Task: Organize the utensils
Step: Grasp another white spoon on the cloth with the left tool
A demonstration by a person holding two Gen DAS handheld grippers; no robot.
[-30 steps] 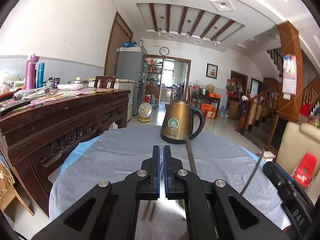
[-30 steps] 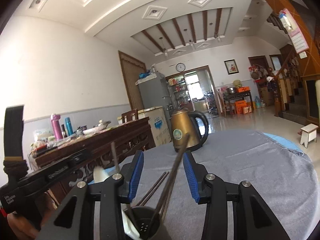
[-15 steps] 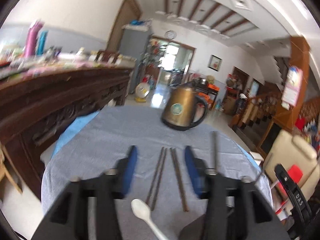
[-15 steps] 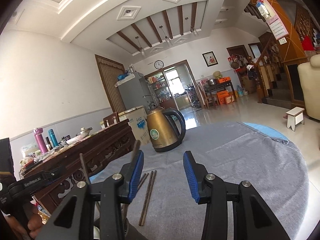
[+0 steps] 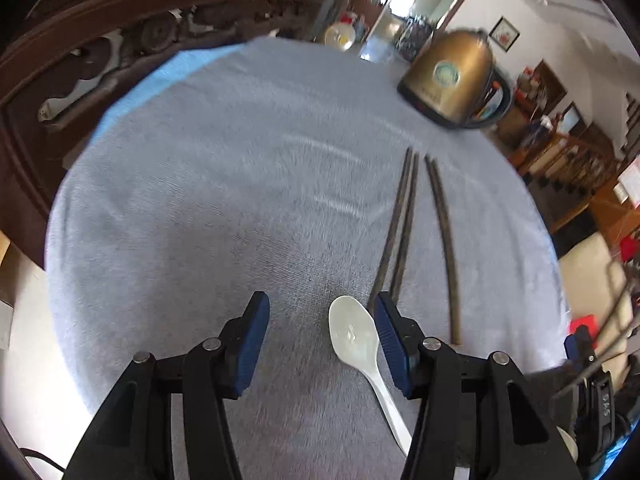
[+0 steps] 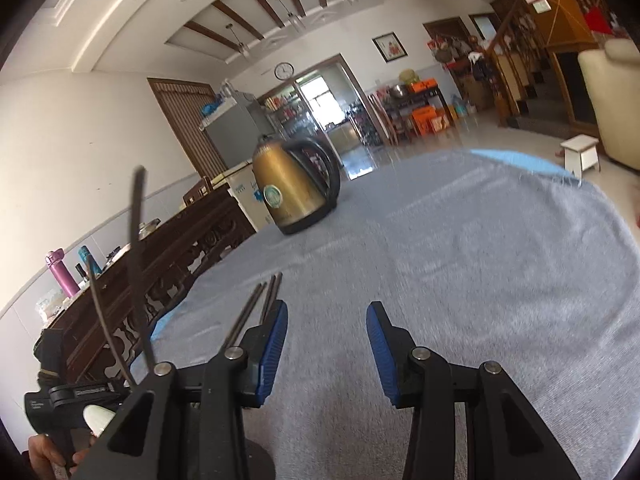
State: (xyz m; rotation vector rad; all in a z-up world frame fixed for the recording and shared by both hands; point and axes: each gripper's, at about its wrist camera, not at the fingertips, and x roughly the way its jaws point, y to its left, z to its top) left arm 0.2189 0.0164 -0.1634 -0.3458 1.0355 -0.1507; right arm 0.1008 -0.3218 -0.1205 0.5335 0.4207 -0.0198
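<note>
We see a round tabletop under grey woven cloth filling mid-frame in both views. A squat brass-coloured kettle with a dark handle sits upper right in the left wrist view. Four dark slender chopsticks lie right of centre as two pairs. One white glossy plastic spoon, seen whole only in the left view, lies between the spread fingers of the left gripper, untouched. The right gripper, fingers apart, holds nothing.
</note>
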